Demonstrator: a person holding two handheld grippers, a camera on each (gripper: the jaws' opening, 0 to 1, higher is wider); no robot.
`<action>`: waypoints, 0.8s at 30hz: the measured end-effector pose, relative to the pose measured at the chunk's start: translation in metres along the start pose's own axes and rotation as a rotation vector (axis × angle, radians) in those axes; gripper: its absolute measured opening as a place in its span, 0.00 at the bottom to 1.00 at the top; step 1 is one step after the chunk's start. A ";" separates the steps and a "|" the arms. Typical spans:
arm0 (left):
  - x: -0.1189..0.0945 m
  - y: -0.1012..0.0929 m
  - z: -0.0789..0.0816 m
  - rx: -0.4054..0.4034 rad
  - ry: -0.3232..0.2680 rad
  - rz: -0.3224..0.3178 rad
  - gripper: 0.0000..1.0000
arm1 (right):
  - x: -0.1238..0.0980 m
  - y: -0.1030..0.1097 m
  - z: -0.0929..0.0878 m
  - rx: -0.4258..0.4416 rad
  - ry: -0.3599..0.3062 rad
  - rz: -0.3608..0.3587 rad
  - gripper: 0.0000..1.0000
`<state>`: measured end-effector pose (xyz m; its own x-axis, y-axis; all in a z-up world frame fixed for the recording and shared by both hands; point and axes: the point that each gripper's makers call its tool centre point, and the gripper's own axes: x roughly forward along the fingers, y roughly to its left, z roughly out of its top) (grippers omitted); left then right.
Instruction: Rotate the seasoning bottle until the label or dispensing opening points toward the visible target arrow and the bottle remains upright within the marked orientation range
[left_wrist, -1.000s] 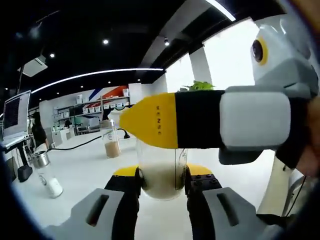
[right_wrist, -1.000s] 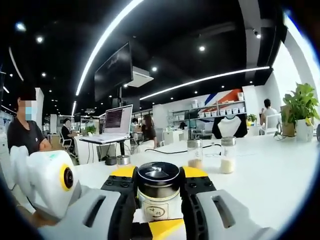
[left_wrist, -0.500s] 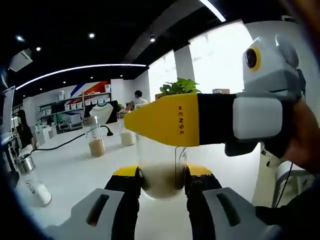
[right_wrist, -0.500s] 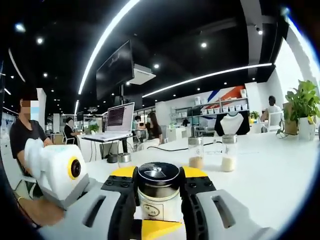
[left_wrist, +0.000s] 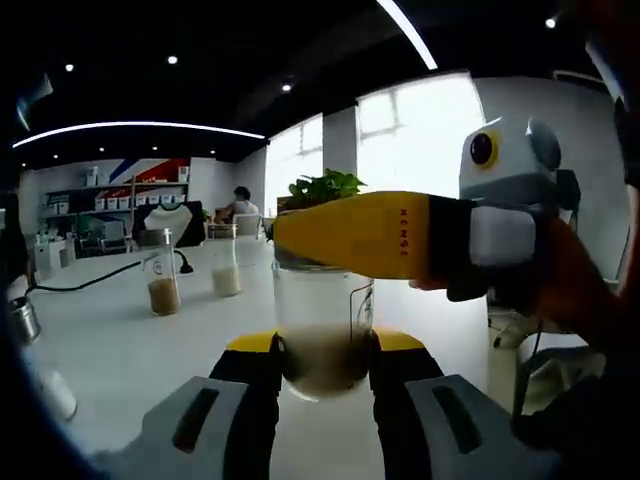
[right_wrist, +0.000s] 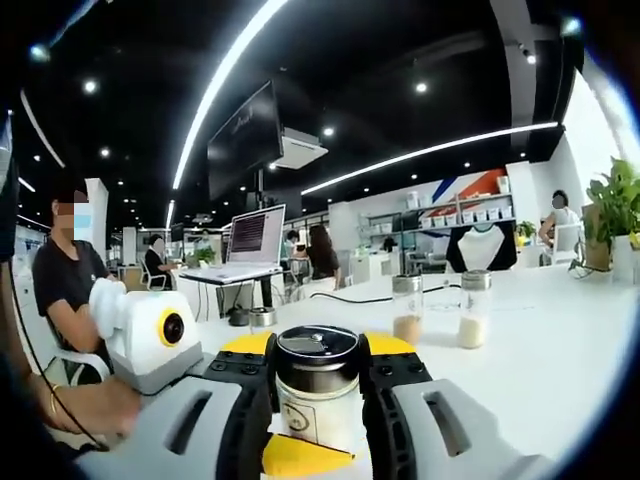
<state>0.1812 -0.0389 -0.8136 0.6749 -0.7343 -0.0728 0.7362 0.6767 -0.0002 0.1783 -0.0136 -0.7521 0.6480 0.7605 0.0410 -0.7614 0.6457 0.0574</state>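
Seasoning bottle (left_wrist: 322, 335): a clear glass jar with pale powder filling its lower part, upright on the white table (left_wrist: 120, 350). In the left gripper view, the left gripper (left_wrist: 322, 365) has both jaws pressed against the jar's lower sides, clamped on it. Across the top of the bottle the right gripper (left_wrist: 350, 235) comes in from the right, its yellow jaw bearing small vertical lettering too small to read surely; a hand (left_wrist: 580, 290) holds it.

In the right gripper view, the right gripper is closed on the bottle's black-and-silver cap (right_wrist: 317, 350), one jaw on each side. Below the cap a cream label (right_wrist: 305, 420) carries a dark round mark, not legible. A yellow jaw tip of the left gripper shows below the label.

Beyond the bottle stand two small glass shakers (right_wrist: 407, 310), one holding brownish powder, the other (right_wrist: 473, 308) whitish powder. A laptop (right_wrist: 252, 240) sits further left of them.
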 end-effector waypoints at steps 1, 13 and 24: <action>-0.001 0.001 -0.001 0.005 0.002 -0.011 0.36 | 0.001 0.002 -0.001 -0.004 0.007 0.012 0.31; -0.010 -0.003 0.000 0.018 -0.034 -0.100 0.36 | 0.005 0.008 -0.003 0.041 0.004 0.056 0.31; -0.010 -0.001 -0.005 -0.007 -0.021 -0.084 0.36 | 0.009 0.012 -0.008 -0.006 0.026 0.048 0.31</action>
<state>0.1732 -0.0318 -0.8180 0.6114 -0.7897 -0.0517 0.7902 0.6127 -0.0128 0.1747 0.0014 -0.7593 0.6100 0.7922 0.0172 -0.7919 0.6086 0.0503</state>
